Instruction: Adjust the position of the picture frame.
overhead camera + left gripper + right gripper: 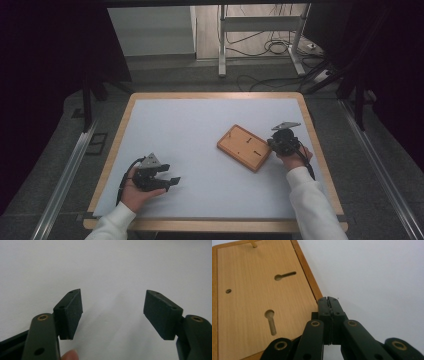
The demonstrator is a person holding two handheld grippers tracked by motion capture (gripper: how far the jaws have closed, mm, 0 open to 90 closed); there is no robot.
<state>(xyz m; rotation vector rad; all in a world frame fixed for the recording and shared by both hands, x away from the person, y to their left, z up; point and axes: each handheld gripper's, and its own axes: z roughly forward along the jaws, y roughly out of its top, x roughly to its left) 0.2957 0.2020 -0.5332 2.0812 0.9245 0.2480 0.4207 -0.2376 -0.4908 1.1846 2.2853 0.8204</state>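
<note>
A flat wooden board (245, 147) with keyhole slots lies tilted on the white table (190, 130), right of centre. My right gripper (274, 143) is shut at the board's right edge. In the right gripper view its jaws (329, 300) are pressed together with nothing visible between them, their tips right at the rim of the board (257, 295). My left gripper (170, 174) rests at the near left of the table, held in a hand. The left gripper (113, 307) is open wide over bare white surface, and a fingertip (70, 355) shows at the bottom.
The table has a wooden rim (320, 150) close to my right hand. Beyond the far edge are a metal stand (222, 45) and loose cables (270, 47) on the floor. Dark curtains hang at both sides.
</note>
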